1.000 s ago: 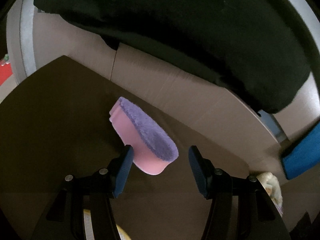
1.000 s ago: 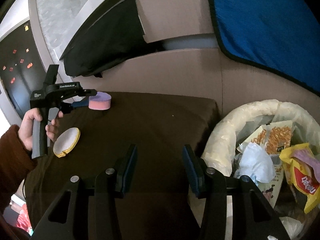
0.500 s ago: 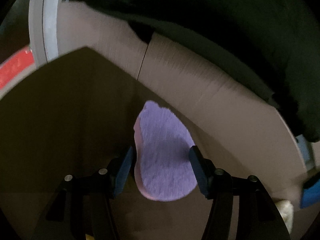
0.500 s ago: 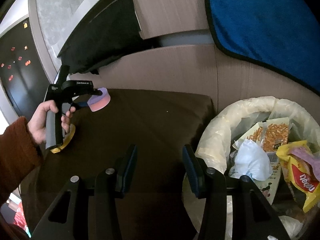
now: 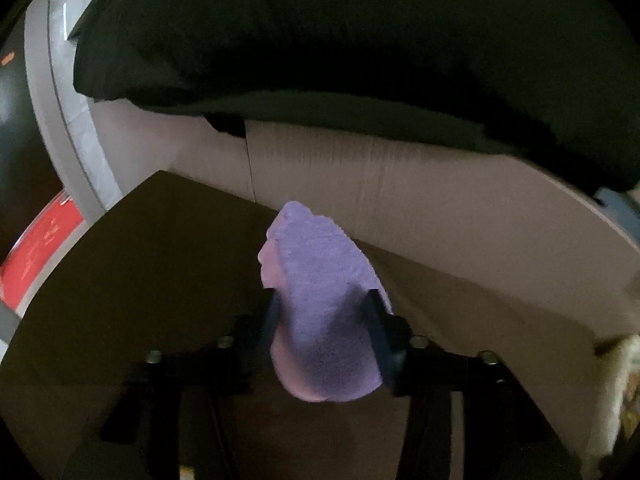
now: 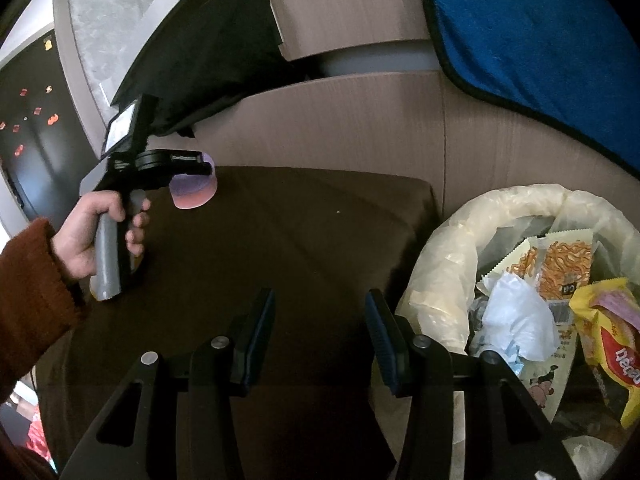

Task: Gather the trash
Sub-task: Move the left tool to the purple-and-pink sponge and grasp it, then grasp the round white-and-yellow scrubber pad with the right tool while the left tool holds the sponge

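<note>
A dark brown cloth covers the bench, which is backed by a cardboard wall with a black cloth and a blue towel draped over it. At the bench's far left corner the left gripper is closing its jaws around a pink sponge with a purple scrub face; in the left wrist view the sponge sits between the pads, and both appear to be on its sides, the foam narrowing where they meet it. From the right wrist view the sponge pokes out under the tool held by the person's hand. The right gripper hovers over the near bench, jaws spread and empty, just beside the lined bin, which already holds a noodle packet, a yellow wrapper and crumpled tissue. The main risk is the grip itself: foam gives under pressure, so a hold that looks firm could let the sponge twist or squirt out once lifted. Much of the sponge also juts forward past the pads, so a quick swing toward the bin could lever it loose. The bin is well apart from the sponge, across the whole bench, so a drop midway would land on the cloth or beyond its edge. The left gripper must also cross past the right one, and a clipped jaw could knock the sponge free.
</note>
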`<state>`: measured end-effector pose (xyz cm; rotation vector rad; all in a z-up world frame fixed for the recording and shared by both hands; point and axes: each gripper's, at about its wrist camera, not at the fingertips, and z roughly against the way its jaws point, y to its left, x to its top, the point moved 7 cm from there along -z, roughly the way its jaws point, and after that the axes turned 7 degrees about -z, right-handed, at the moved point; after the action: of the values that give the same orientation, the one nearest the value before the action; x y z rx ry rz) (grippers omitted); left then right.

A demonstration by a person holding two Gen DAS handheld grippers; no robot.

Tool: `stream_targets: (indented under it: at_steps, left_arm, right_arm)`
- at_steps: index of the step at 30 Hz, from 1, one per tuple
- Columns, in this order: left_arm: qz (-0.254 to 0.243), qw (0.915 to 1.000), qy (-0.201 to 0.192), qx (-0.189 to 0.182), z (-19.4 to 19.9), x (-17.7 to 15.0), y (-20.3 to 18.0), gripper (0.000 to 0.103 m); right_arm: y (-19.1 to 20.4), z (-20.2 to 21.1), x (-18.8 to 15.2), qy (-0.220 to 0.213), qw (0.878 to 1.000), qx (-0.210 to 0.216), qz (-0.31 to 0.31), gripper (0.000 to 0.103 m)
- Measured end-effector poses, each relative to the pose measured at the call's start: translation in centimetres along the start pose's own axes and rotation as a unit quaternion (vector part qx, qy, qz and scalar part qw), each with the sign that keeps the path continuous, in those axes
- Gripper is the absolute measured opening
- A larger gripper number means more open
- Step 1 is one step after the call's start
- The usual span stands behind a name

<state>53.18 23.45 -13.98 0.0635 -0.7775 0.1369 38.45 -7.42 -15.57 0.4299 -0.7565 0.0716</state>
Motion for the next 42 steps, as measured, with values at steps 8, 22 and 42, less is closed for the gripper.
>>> stream_targets:
  at_steps: [8,22,42]
  left_arm:
    - [-0.004,0.9994,-0.02,-0.029,5.4,-2.6,5.3,0.019]
    - [0.055,0.9979,-0.031,-0.014,15.9,-11.0,20.4,0.019]
    - [0.031,0.9978,-0.032,-0.05,19.1,-17.3,19.2,0.019]
  right_arm:
    - [4.2,0.2,1.4,-0.004,0.999,0.028,0.032,0.044]
    - [19.6,-6.4,-1.0,0.101,0.974,0.144,0.14,0.045]
    - [24.0,-10.7,-0.6,0.124,0.977,0.14,0.104,0.011]
